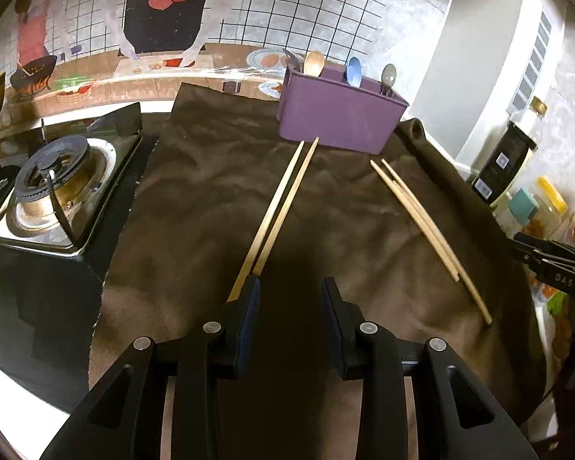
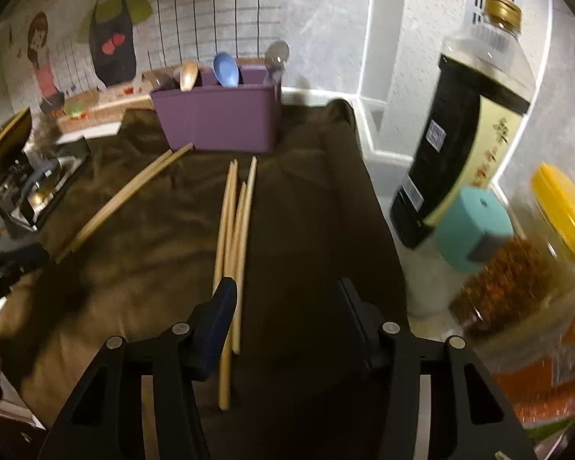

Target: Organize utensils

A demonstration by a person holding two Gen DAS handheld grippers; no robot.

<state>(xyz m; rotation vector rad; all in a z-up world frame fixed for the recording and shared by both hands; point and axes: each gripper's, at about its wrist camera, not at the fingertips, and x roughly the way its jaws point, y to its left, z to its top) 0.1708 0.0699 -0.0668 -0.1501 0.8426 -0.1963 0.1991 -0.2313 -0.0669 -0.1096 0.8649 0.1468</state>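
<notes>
A purple utensil holder (image 1: 341, 115) stands at the back of a brown cloth (image 1: 211, 199), with a wooden spoon (image 1: 313, 63), a blue spoon (image 1: 354, 71) and a grey spoon (image 1: 388, 76) in it. Two pairs of wooden chopsticks lie on the cloth. The left pair (image 1: 280, 207) runs from the holder toward my left gripper (image 1: 289, 287), which is open and empty, its left finger beside their near ends. The right pair (image 2: 235, 237) lies under my open, empty right gripper (image 2: 285, 291), by its left finger. The holder (image 2: 218, 119) also shows in the right wrist view.
A gas stove burner (image 1: 57, 176) sits left of the cloth. On the right stand a dark sauce bottle (image 2: 460, 134), a teal-capped container (image 2: 471, 230) and a yellow-lidded jar (image 2: 548, 287). The illustrated wall (image 1: 165, 7) is behind.
</notes>
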